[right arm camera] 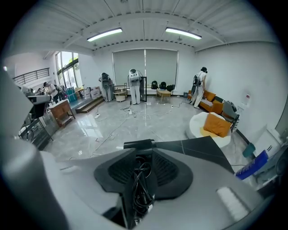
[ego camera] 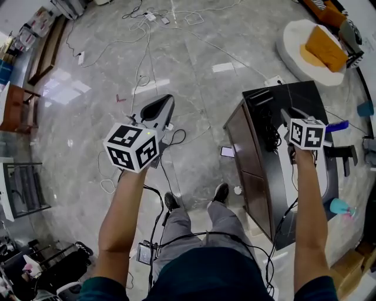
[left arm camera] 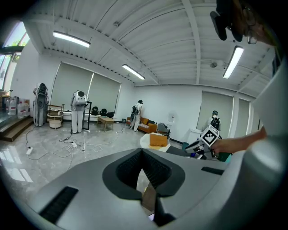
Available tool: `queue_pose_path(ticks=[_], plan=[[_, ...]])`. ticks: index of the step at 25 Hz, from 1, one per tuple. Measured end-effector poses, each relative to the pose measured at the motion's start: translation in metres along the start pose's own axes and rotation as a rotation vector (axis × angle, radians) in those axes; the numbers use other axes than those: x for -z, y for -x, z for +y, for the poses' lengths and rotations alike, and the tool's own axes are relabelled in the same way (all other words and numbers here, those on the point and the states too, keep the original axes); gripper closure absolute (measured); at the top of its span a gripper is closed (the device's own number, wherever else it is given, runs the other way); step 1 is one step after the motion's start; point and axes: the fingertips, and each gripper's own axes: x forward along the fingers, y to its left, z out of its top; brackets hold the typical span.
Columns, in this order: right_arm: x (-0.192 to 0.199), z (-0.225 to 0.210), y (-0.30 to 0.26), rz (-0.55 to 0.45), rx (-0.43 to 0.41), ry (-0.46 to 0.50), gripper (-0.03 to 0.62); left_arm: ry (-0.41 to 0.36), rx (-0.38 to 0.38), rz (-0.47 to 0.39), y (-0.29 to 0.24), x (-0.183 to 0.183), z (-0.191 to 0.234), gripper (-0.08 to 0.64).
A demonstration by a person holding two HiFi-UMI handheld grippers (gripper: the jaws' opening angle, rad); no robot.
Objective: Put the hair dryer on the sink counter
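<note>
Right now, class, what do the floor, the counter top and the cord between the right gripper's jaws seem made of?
Floor: likely polished stone or marble-look tile; grey veining, mirrored lights.
Counter top: dark stone-like slab, smooth, faintly glossy, one seam line.
Cord: probably rubber or plastic sheath; black, matte, bent in loose loops.

Left of the dark worktop (ego camera: 305,97), the floor (ego camera: 194,82) is open, with loose cables (ego camera: 147,16) trailing across it. A black cord (ego camera: 271,134) clutters the worktop's left side.

Sink counter (ego camera: 305,97) right of legs (ego camera: 223,217); right claw (right arm camera: 143,157) above it, cable (right arm camera: 141,191) between jaws; left claw (ego camera: 160,107) over floor (ego camera: 194,76).
</note>
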Motion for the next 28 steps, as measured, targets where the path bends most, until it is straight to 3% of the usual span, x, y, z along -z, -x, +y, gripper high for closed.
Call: queue_pose_path(ticks=[14,28], plan=[[-0.042,0.017,0.027,-0.085,0.006,-0.059,0.534,0.026,-0.031,-0.009,0.03,-0.012,0.027,0.554],[-0.067,0.043,0.042,-0.13,-0.016,-0.084,0.549,0.049,-0.051,-0.025,0.054,-0.021,0.046,0.554]])
